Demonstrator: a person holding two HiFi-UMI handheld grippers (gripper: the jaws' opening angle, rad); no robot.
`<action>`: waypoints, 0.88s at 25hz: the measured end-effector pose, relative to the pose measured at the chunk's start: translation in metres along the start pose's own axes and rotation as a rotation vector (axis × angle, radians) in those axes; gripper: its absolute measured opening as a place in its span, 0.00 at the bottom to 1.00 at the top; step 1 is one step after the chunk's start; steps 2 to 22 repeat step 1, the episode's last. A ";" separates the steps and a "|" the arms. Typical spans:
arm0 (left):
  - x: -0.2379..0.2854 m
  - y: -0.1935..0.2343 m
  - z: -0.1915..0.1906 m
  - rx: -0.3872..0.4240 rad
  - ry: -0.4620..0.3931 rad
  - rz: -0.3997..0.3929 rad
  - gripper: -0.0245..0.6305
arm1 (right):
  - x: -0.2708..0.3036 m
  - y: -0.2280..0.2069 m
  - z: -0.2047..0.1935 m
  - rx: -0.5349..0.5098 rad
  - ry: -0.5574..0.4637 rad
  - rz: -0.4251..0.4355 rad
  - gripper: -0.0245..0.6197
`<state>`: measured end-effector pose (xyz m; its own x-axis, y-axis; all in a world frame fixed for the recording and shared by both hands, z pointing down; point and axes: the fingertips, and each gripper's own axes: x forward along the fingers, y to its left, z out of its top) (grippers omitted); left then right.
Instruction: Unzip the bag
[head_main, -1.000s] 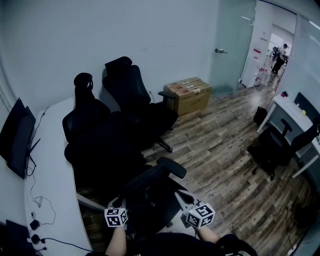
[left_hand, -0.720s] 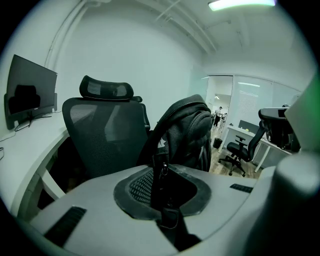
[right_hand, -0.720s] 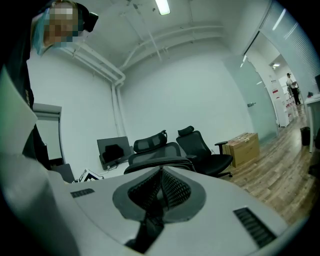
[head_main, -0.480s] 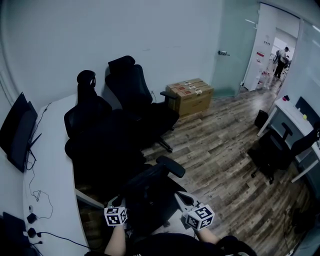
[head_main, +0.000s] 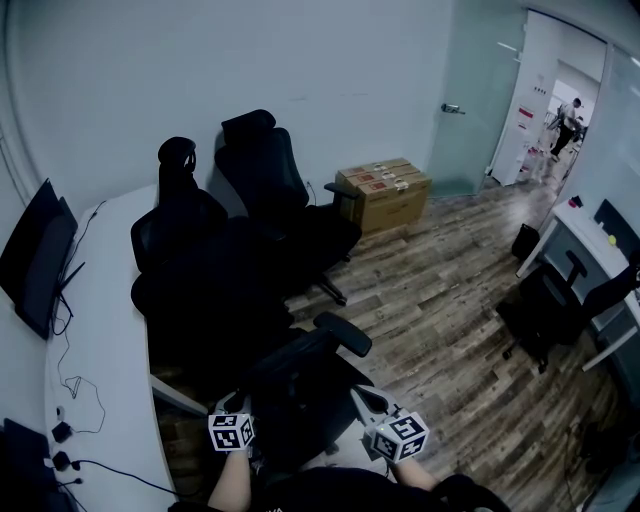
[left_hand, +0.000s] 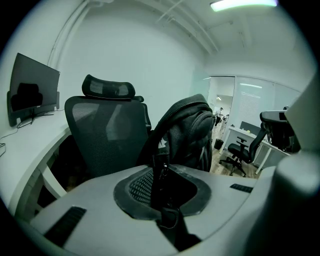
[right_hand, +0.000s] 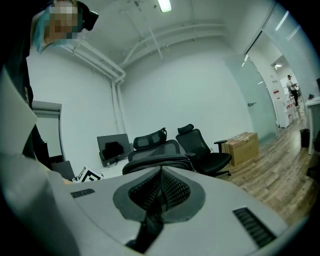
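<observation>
Pinching what looks like the zipper pull (left_hand: 163, 167), the left hand-held gripper (left_hand: 161, 187) is clamped shut at frame centre. The right hand-held gripper (right_hand: 161, 172) is closed on nothing visible (idle, apparently). The bag (left_hand: 187, 130) stands upright just beyond, centre. Best to brace it, then draw steadily along the zipper's line.

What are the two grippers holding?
The left gripper pinches a black strap of the backpack. The right gripper looks shut on nothing.

Bag (left_hand: 187, 130): dark matt woven cloth. Office chair (left_hand: 100, 132) back: black open mesh. Floor (head_main: 440, 300): wood-grain planks, slight sheen; boxes (head_main: 385, 190): plain matt cardboard; desk (head_main: 100, 300): smooth white.
</observation>
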<state>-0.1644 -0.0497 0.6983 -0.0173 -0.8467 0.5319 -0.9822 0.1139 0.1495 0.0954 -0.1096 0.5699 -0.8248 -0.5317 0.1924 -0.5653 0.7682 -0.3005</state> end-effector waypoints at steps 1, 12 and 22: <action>0.001 0.001 0.000 -0.001 0.000 0.000 0.12 | 0.002 0.000 0.000 0.000 0.001 0.001 0.11; 0.001 0.001 0.000 -0.001 0.000 0.000 0.12 | 0.002 0.000 0.000 0.000 0.001 0.001 0.11; 0.001 0.001 0.000 -0.001 0.000 0.000 0.12 | 0.002 0.000 0.000 0.000 0.001 0.001 0.11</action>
